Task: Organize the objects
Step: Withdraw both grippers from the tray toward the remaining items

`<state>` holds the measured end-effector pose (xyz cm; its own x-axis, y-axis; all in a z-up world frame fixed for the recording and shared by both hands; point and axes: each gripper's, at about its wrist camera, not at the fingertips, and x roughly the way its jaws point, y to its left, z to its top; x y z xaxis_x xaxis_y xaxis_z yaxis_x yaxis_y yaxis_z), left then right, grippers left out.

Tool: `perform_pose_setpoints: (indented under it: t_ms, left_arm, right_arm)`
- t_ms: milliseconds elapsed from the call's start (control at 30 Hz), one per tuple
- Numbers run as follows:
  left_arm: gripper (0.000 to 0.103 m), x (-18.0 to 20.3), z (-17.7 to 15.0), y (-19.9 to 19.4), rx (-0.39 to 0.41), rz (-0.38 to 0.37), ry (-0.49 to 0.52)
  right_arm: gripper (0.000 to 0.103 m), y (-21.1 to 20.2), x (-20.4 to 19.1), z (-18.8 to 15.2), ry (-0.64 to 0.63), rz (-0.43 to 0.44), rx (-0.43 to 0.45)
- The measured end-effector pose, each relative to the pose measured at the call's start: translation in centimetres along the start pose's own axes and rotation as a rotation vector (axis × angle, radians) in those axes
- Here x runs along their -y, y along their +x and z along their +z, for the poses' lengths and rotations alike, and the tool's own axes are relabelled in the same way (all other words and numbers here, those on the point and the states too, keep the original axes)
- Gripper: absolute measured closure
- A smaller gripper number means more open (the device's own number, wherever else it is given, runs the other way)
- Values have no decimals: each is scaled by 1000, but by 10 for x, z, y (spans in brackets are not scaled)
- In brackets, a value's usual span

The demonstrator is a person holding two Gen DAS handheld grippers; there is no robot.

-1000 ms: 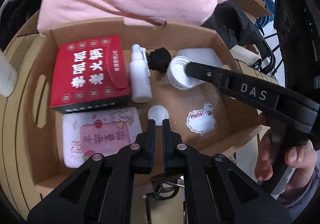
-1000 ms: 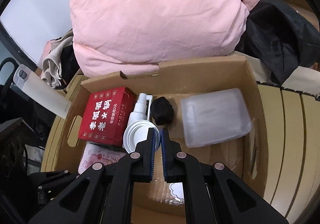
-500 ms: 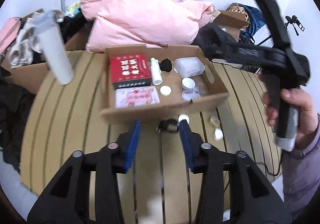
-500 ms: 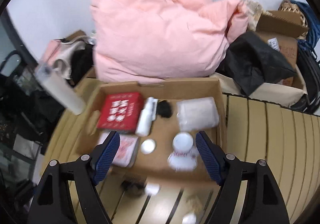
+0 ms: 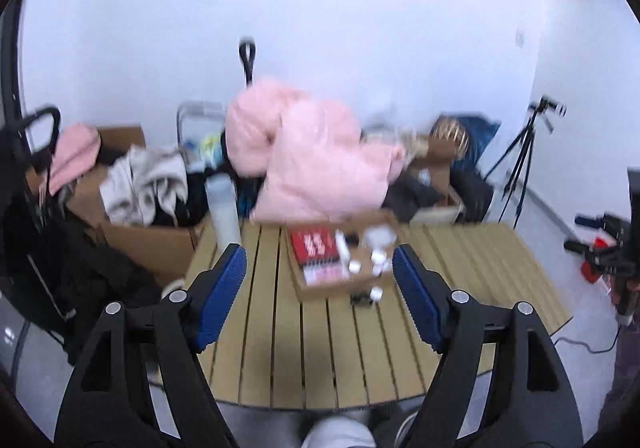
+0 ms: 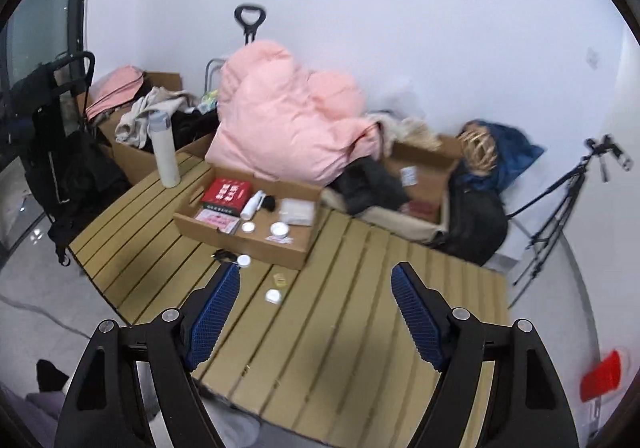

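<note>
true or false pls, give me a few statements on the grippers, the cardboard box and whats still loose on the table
1. Both grippers are open and hold nothing. True: the left gripper and right gripper have their jaws spread wide with nothing between them.
2. The red box lies on the table outside the cardboard box. False: it lies inside the cardboard box, at its far left corner.
3. A white bottle stands upright on the slatted table. True.
4. No small items are left on the table outside the cardboard box. False: two white round caps and a small black item lie in front of it.
5. A pink quilt is piled behind the cardboard box. True.
</note>
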<state>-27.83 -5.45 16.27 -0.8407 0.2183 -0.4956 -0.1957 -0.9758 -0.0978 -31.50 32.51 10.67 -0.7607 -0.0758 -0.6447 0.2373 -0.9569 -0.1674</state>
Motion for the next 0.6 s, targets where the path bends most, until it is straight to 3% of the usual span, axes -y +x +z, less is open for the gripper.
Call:
perform_pose_setpoints:
  t_ms: [100,300,433,600]
  left_arm:
    - [13,-5,16,-32,41,-3,-19]
    - [3,-4,23,-71,73,117,30]
    - [0,-2,20,-91,75,144,41]
    - [0,9,8,-89,63,110,56]
  right_arm:
    - [21,-42,3,0,-17,19,24]
    - [21,-82,-3,2,-91,55,13]
    - [21,-95,-4,4,-122,52,15]
    - [18,-89,-16,-3,-136,125,13]
